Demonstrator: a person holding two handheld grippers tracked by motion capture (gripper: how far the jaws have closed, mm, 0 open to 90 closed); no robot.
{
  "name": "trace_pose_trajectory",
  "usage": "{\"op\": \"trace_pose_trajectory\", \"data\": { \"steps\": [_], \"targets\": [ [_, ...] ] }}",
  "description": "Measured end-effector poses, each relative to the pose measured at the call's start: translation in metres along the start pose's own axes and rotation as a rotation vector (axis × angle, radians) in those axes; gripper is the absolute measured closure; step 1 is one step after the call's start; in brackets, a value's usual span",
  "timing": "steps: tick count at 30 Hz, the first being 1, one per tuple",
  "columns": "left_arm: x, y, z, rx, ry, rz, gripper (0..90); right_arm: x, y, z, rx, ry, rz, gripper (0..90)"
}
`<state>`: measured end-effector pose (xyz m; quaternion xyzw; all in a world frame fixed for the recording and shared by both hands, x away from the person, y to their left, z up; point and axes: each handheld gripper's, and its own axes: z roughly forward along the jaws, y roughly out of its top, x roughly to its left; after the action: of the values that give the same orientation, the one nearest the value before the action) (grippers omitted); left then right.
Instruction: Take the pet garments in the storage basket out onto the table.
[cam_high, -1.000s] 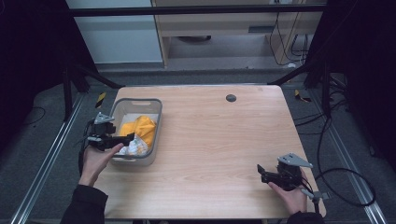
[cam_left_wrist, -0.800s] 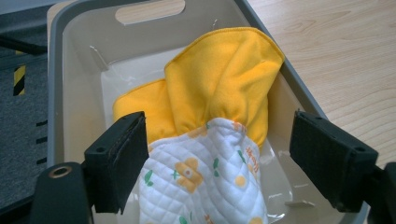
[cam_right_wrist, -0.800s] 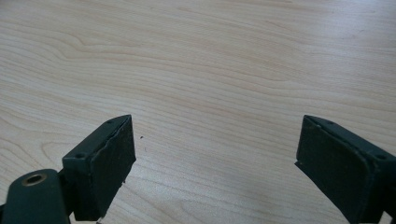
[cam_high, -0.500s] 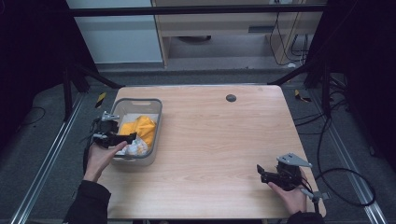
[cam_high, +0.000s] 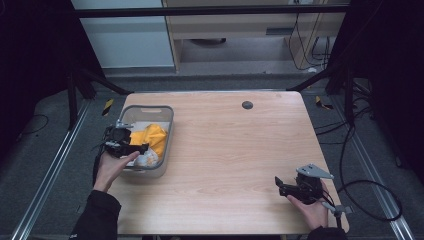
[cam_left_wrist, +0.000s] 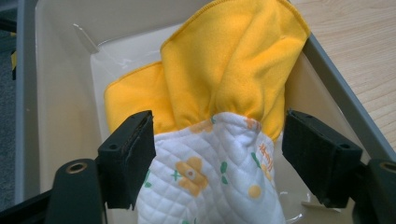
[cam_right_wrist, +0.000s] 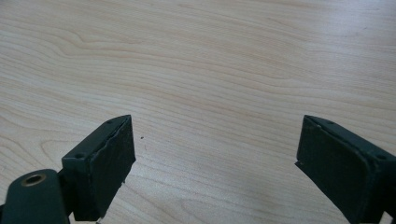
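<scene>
Grey floor (cam_high: 210, 80), dim light, cabinet (cam_high: 230, 25) behind.

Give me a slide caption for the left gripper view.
Left gripper closing its jaws around a white flower-print quilted cloth lying against a yellow cloth in a bin.

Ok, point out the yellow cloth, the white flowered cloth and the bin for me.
yellow cloth (cam_left_wrist: 233, 60), left gripper view, middle of its upper fold.
white flowered cloth (cam_left_wrist: 210, 172), left gripper view, quilted middle between the fingers.
bin (cam_high: 167, 116), high view, right rim.
</scene>
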<state>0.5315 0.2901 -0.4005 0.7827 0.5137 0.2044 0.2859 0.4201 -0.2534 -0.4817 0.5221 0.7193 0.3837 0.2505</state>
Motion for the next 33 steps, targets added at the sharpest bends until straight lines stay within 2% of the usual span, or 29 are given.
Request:
{"op": "trace_pose_trajectory", "data": {
  "steps": [13, 20, 33],
  "targets": [
    [-0.003, 0.000, 0.008, 0.045, -0.009, 0.013, 37.5, 0.000, 0.000, 0.001, 0.002, -0.003, -0.011, 11.0],
    [-0.005, -0.001, 0.012, 0.056, -0.016, 0.016, 40.3, 0.000, 0.000, 0.001, 0.007, 0.001, -0.006, 10.9],
    [-0.004, -0.006, 0.021, 0.093, -0.031, -0.003, 52.4, 0.001, -0.001, 0.002, 0.015, 0.001, -0.012, 10.4]
  ]
}}
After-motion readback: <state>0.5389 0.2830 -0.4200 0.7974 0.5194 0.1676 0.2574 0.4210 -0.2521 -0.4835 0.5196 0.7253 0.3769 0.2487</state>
